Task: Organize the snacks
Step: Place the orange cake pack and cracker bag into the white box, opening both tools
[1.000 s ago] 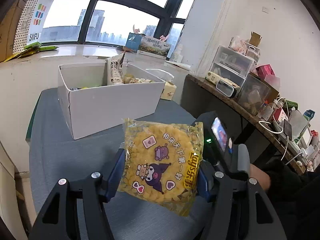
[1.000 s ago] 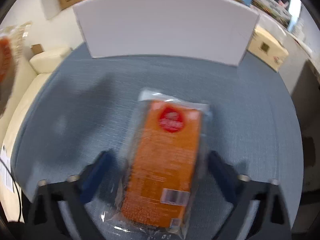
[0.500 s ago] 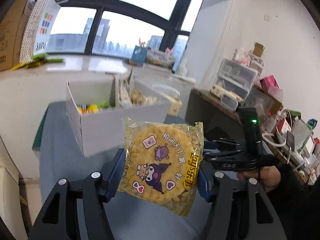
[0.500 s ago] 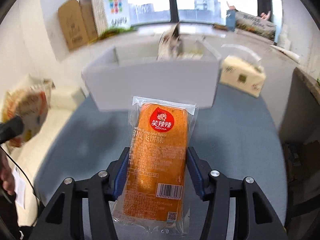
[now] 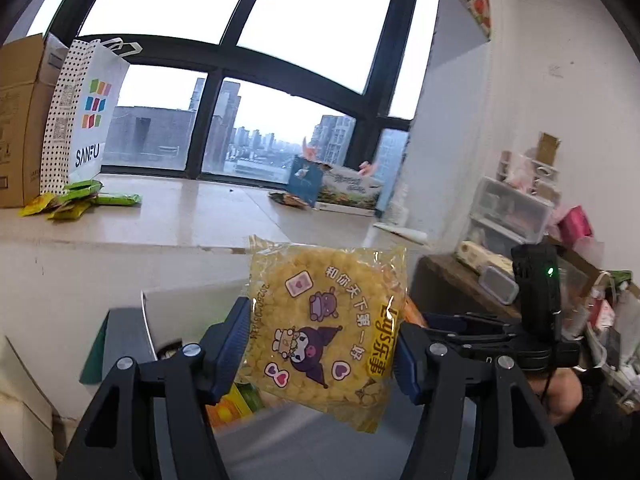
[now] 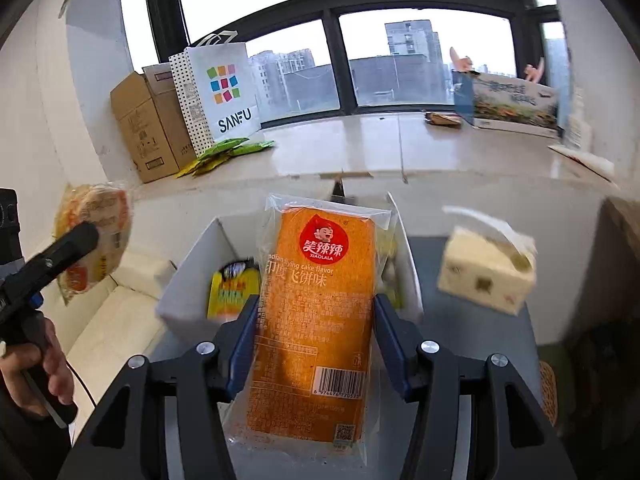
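My left gripper is shut on a yellow snack bag with a cartoon print, held up in the air. My right gripper is shut on an orange flying-cake packet, held above the open white box. Inside the box I see a yellow-orange snack pack. The box's left wall also shows low in the left wrist view, mostly hidden behind the bag. The right gripper shows in the left wrist view, and the left gripper with its bag in the right wrist view.
A tissue pack lies on the grey table right of the box. A windowsill holds a SANFU bag, cardboard boxes and green packets. A cluttered shelf stands to the right.
Both grippers rose well above the table with their snacks. The right gripper, which closed on the orange packet a second ago, now holds it over the open box.
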The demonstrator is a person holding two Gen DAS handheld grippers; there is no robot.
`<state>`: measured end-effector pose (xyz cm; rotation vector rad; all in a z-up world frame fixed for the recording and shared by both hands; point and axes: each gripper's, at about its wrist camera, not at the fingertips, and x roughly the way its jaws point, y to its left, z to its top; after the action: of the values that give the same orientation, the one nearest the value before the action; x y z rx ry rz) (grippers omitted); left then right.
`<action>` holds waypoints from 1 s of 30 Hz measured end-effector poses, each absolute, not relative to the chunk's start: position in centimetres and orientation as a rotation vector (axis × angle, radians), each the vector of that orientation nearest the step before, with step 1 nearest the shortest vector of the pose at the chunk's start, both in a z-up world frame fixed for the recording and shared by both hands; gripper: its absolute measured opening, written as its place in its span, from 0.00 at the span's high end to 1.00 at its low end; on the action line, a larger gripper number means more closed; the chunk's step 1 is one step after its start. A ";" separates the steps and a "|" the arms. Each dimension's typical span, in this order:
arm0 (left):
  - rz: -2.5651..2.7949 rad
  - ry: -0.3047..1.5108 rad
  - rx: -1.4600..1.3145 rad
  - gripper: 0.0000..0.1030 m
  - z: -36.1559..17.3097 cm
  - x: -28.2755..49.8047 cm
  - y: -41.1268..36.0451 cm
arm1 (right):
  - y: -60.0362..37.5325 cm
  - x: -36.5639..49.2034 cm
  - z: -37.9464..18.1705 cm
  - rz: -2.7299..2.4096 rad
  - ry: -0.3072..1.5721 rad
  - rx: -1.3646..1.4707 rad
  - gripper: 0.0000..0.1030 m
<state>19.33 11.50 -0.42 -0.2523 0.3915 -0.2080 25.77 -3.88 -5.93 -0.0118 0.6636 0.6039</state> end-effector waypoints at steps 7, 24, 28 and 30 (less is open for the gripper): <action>-0.121 0.502 -0.235 0.01 -2.3 26.3 13.1 | -0.5 34.2 -5.6 0.583 0.694 -0.011 0.30; -0.029 0.517 -0.116 0.00 -2.9 23.3 12.2 | -0.7 33.0 -3.4 0.526 0.582 -0.028 0.00; 0.020 0.438 -0.096 0.00 -0.9 19.7 10.6 | -2.0 27.8 -1.1 0.531 0.446 -0.083 0.00; 0.088 0.368 -0.061 0.00 0.3 16.9 9.5 | -2.5 24.3 -0.3 0.528 0.384 -0.127 0.00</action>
<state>16.87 9.48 0.33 -0.0614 0.3684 0.0877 24.30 -2.52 -0.28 -0.1274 0.3836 0.5275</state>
